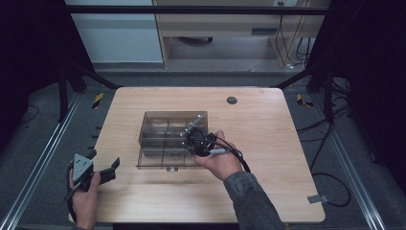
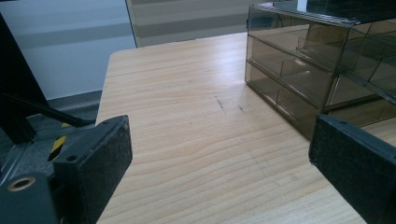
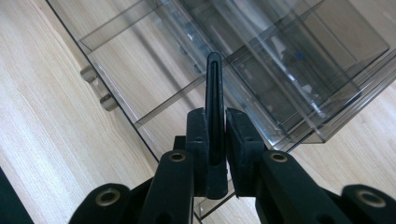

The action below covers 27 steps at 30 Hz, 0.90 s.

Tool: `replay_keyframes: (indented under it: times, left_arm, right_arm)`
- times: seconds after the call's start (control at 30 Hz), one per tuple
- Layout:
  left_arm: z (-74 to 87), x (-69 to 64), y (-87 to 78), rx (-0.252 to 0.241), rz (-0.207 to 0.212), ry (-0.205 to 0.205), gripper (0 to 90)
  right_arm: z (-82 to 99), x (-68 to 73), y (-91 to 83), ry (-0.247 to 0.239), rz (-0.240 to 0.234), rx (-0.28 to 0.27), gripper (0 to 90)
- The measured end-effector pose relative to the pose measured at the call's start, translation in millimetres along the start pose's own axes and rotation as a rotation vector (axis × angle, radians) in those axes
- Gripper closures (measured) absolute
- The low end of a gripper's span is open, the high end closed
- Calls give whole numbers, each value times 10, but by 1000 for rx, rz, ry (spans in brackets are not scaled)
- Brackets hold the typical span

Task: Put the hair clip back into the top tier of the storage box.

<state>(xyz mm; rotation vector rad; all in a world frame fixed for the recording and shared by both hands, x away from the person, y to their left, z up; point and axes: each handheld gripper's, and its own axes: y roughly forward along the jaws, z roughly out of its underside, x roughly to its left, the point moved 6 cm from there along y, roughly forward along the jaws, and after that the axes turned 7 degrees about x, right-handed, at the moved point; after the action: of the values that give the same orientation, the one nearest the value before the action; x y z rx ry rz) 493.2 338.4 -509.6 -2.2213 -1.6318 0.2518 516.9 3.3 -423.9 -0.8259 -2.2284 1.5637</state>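
A smoky see-through box with several open compartments sits mid-table, also seen in the left gripper view and the right gripper view. My right gripper hovers over the box's near right part, pointing down into it. Its jaws are shut on a thin dark flat piece, seen edge-on and standing out past the pads above a compartment. My left gripper rests at the table's near left edge, open, with bare wood between its pads and the box off to its right.
A round dark grommet sits in the wooden table behind the box. Two small latch tabs stick out of one box wall. Black frame posts and cables flank the table on both sides.
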Motion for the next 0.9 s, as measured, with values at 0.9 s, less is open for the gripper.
replay_keyframes:
  times: [0.9]
  left_arm:
    - [0, 0, 2, 1, 2, 0, 61]
  right_arm:
    - [96, 11, 181, 17, -23, 35, 799]
